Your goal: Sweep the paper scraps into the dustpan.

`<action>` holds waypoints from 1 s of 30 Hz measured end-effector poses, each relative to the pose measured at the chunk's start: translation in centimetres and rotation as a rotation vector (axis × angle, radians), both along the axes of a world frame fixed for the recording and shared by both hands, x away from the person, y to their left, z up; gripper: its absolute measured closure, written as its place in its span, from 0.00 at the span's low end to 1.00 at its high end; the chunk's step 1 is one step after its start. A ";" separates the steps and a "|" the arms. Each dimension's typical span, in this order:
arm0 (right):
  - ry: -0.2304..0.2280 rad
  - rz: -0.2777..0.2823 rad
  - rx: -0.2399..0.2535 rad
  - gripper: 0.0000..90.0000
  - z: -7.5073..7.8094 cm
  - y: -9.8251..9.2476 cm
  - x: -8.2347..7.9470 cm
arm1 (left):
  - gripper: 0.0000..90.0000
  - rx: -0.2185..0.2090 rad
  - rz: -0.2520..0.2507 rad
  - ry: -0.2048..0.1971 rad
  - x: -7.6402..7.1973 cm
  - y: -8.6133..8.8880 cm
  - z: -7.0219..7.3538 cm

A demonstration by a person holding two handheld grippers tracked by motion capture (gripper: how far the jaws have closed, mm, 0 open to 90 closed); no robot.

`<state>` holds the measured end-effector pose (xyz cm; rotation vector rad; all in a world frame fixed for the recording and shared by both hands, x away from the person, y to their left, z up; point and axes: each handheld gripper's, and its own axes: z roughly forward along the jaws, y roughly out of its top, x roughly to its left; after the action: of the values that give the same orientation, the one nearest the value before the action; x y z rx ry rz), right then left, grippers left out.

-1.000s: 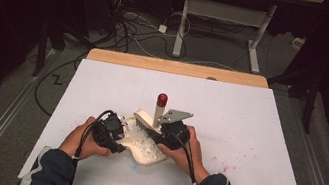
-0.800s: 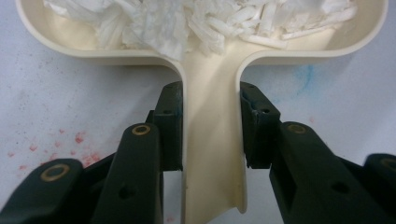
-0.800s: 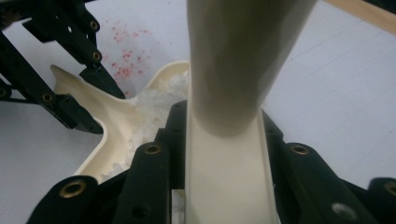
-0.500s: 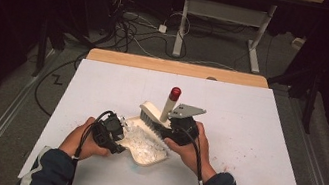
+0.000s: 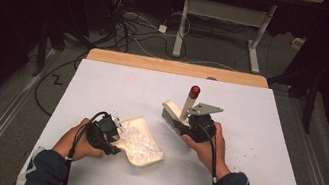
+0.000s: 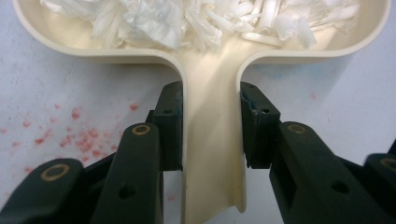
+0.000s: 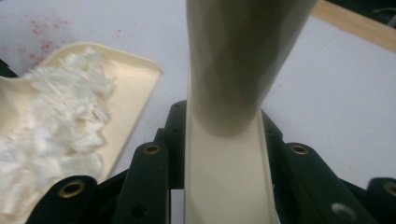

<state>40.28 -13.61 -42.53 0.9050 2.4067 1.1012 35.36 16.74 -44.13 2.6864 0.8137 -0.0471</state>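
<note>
My left gripper is clamped on the stiff handle of the light plastic dustpan, low on the table, full of loose paper shreds; my right gripper pinches the brush handle, raised just beside it.

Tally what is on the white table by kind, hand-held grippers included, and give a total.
Dustpan: 1, cream, its handle clamped in the left hand-held gripper
Brush: 1, cream with a red tip on its handle, gripped by the right hand-held gripper
Pile of white paper scraps: 1, lying in the dustpan
Hand-held grippers: 2
Total: 5
</note>
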 end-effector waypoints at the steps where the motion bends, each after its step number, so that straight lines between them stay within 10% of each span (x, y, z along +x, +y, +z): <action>1: 0.007 -0.003 -0.006 0.75 -0.2 0.0 0.1 | 0.70 0.001 0.001 0.001 -0.1 0.2 0.0; 16: 0.014 0.105 -0.095 0.75 -1.2 3.5 -2.1 | 0.70 0.020 0.006 0.012 -0.3 0.7 -0.3; 30: 0.061 0.239 -0.024 0.75 -0.4 6.7 -4.4 | 0.70 0.010 0.030 0.003 0.2 -0.1 -0.2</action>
<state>35.85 -6.87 -42.97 0.6647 2.6250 1.1386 35.54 16.63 -44.34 2.6829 0.8572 -0.0404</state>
